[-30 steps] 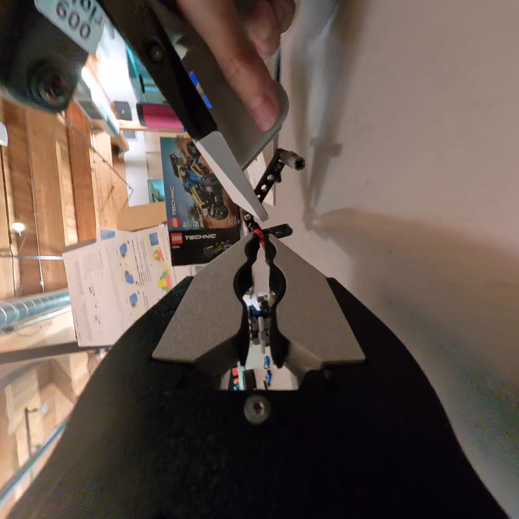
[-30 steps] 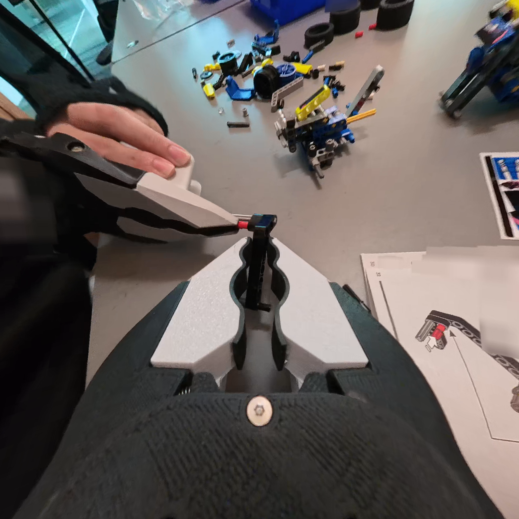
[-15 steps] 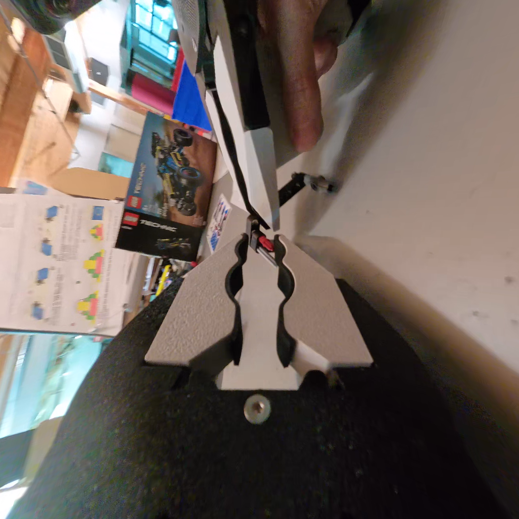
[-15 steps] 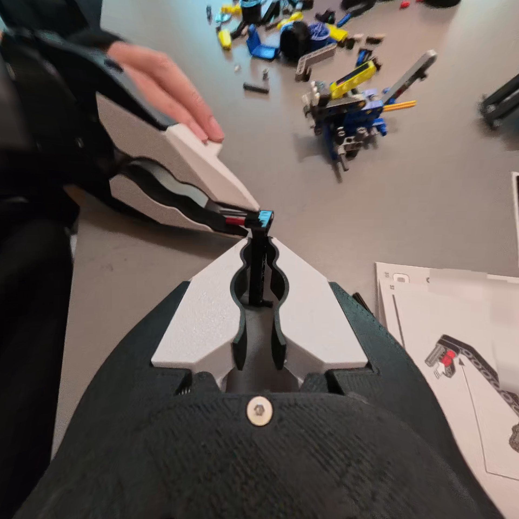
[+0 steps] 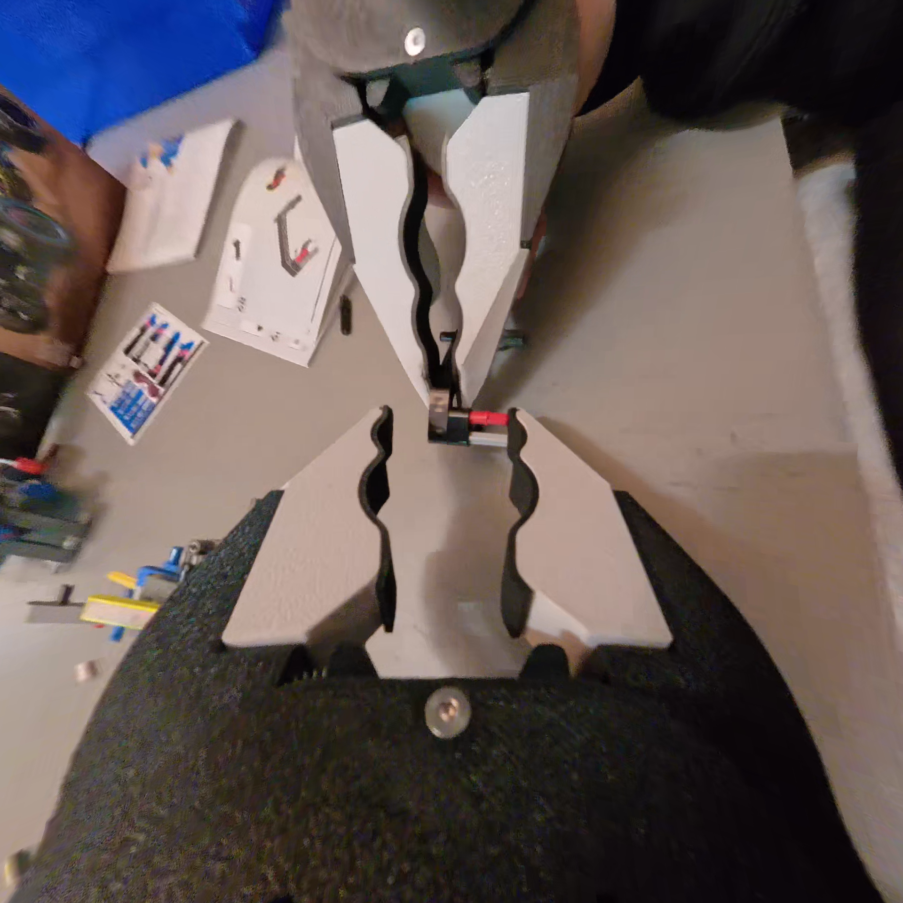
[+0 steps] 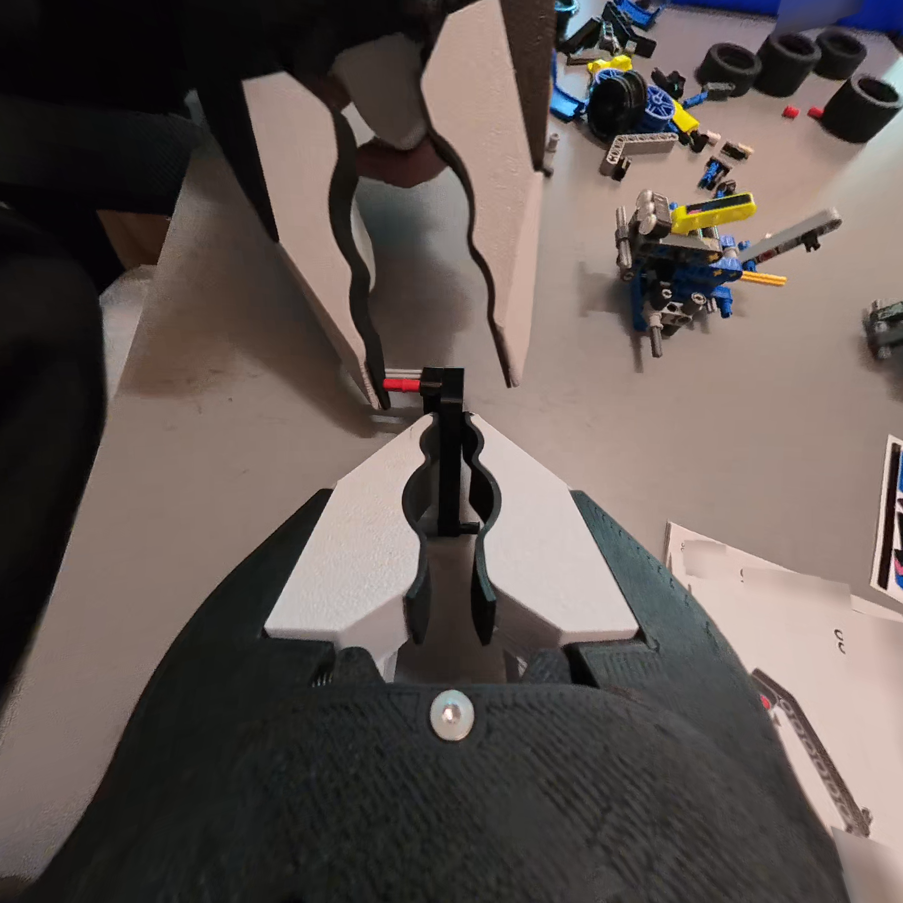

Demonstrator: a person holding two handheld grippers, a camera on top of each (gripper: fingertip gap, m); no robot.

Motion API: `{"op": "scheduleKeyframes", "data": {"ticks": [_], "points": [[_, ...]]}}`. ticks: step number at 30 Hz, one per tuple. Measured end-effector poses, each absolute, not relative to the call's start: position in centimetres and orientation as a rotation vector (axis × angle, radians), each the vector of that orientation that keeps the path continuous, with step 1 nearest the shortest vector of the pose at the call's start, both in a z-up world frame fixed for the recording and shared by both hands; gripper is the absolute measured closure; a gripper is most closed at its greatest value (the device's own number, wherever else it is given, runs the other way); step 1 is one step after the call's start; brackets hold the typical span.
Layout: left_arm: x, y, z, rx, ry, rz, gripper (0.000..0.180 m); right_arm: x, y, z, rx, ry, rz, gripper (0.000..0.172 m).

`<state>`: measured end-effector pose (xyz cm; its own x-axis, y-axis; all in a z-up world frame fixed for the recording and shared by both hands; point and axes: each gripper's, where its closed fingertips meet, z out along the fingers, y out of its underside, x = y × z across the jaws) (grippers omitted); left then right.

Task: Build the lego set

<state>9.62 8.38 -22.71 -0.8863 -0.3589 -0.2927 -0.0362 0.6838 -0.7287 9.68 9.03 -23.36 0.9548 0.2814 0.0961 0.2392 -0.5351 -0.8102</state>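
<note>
The left gripper [image 5: 448,424] has let go and now stands wide open, one fingertip [image 6: 378,391] just at the red pin [image 6: 400,384]; the right gripper [image 6: 452,415] stays clamped on the black beam [image 6: 449,469] above the grey table [image 6: 635,440].

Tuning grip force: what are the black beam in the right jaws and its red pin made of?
Black beam: looks like rigid moulded plastic, smooth, slightly glossy, crisp edges. Red pin: likely the same plastic, saturated uniform colour, moulded collar. Neither shows metallic shine.
</note>
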Motion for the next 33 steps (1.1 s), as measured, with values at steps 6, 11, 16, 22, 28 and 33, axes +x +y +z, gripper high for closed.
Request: {"op": "scheduleKeyframes", "data": {"ticks": [6,11,16,22,28,33], "points": [[8.8,7.94,-23.19,-0.318,2.582,-1.003,0.151,9.47,8.99,-23.28,-2.136,-0.42,0.008,0.166],[8.79,8.01,-23.25,-0.326,2.587,-0.935,0.151,9.36,8.94,-23.24,-2.127,-0.439,-0.017,0.166],[8.73,8.08,-23.29,-0.309,2.585,-0.941,0.151,9.27,8.93,-23.23,-2.118,-0.464,-0.037,0.166],[8.74,8.11,-23.31,-0.326,2.617,-0.933,0.151,9.31,8.91,-23.24,-2.114,-0.476,-0.055,0.166],[8.81,8.17,-23.31,-0.315,2.62,-0.896,0.151,9.43,9.01,-23.25,-2.115,-0.468,-0.065,0.166],[9.21,8.36,-23.27,-0.316,2.611,-0.798,0.147,9.67,9.07,-23.22,-2.113,-0.458,-0.091,0.166]]}}
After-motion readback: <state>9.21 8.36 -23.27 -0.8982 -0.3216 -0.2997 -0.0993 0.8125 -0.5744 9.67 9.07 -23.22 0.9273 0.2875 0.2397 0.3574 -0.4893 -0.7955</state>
